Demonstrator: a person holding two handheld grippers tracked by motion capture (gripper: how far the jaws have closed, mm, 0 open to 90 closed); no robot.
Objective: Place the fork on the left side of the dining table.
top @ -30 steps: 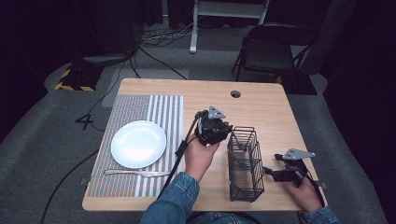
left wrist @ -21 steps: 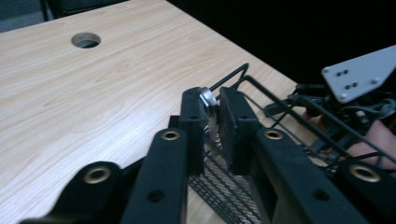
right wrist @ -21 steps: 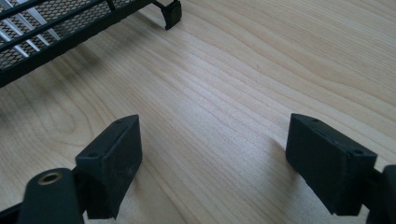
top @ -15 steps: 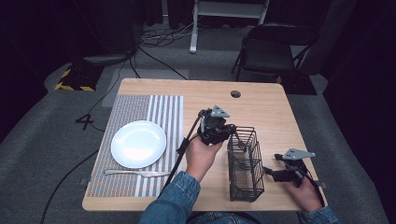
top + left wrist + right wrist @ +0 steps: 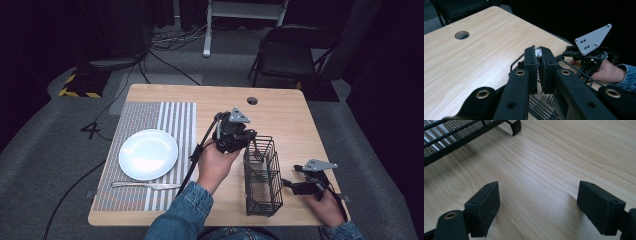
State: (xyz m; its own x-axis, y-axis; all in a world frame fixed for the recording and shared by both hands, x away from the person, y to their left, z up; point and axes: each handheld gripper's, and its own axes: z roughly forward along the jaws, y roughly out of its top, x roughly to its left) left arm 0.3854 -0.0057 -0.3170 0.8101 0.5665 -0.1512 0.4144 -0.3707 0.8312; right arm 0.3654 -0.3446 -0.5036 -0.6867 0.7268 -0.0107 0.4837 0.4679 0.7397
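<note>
Jaws of the left hand-held gripper [image 5: 537, 56] are clamped on a metal utensil [image 5: 539, 52] above the black wire basket [image 5: 262, 175]. Right hand-held gripper [image 5: 539, 205] rests wide apart beside the basket on the wooden worktop [image 5: 285, 120]. Striped placemat [image 5: 145, 115] carries a white plate [image 5: 148, 154] and knife [image 5: 145, 185]. Grey carpet, folding chair [image 5: 290, 55] behind.

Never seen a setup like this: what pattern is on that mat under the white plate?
Grey-and-white stripes on the placemat, clearest in the high view.
</note>
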